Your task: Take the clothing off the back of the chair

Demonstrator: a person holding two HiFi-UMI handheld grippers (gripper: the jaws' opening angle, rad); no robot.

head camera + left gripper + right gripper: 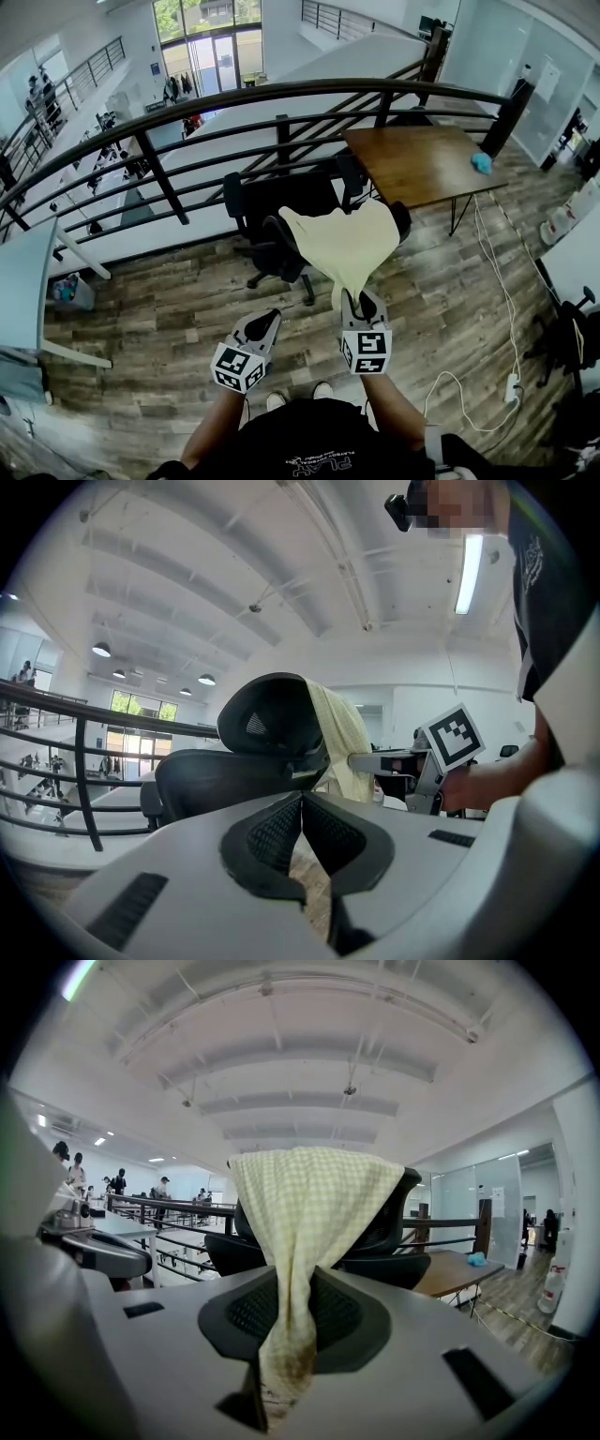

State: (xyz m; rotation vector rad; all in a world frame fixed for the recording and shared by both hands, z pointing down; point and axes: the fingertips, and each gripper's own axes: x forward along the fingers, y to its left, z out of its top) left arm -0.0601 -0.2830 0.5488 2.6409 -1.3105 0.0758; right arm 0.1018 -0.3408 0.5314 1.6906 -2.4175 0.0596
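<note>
A pale yellow checked cloth (345,246) hangs over the back of a black office chair (272,211) and stretches down toward me. My right gripper (361,298) is shut on the cloth's lower end; in the right gripper view the cloth (305,1194) runs from the chair back (398,1218) down between the jaws (289,1312). My left gripper (265,323) hovers beside it on the left, jaws shut on nothing. In the left gripper view the chair (272,728) and draped cloth (342,738) stand ahead, with the right gripper (370,761) at the cloth's edge.
A dark curved railing (281,94) runs behind the chair. A wooden table (422,164) with a blue object (482,163) stands right of it. White cables (497,281) and a power strip (513,387) lie on the floor at right. A white desk (23,281) is left.
</note>
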